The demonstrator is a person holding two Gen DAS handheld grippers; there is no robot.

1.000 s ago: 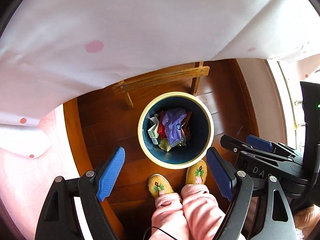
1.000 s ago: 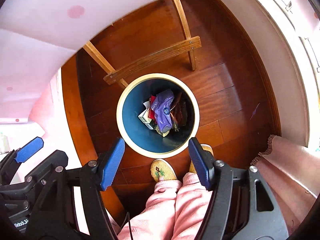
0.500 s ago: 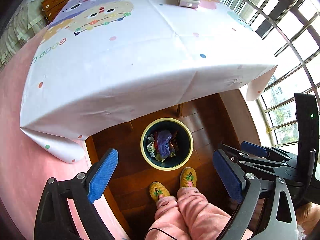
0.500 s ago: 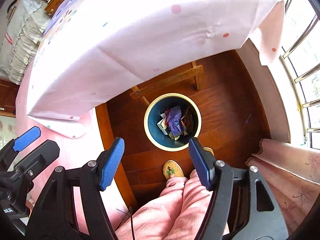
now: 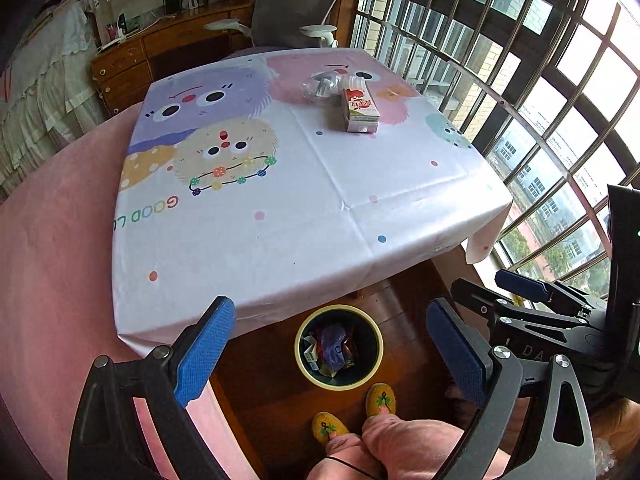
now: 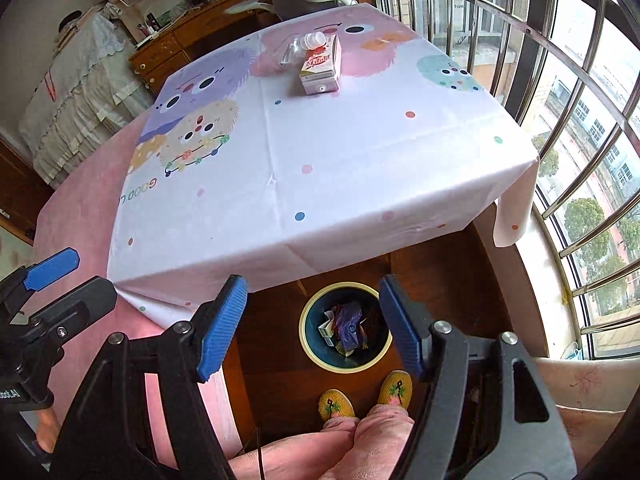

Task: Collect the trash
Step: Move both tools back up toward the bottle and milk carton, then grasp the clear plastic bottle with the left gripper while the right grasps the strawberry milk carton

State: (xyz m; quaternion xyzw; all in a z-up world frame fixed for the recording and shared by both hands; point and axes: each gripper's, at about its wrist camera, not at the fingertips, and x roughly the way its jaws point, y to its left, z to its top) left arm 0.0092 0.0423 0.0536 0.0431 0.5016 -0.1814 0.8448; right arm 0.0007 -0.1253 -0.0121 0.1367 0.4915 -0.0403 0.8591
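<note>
With both grippers' jaws spread and empty, I'd reach the right gripper [image 6: 312,324] straight over the surface [image 6: 340,168] to the far-side carton [image 6: 320,66], squeezing its narrow sides.

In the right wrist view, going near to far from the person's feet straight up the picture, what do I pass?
Slippers → trash bin holding wrappers → near edge of the tablecloth → pink drink carton → clear plastic bottle lying just behind the carton → desk.
</note>
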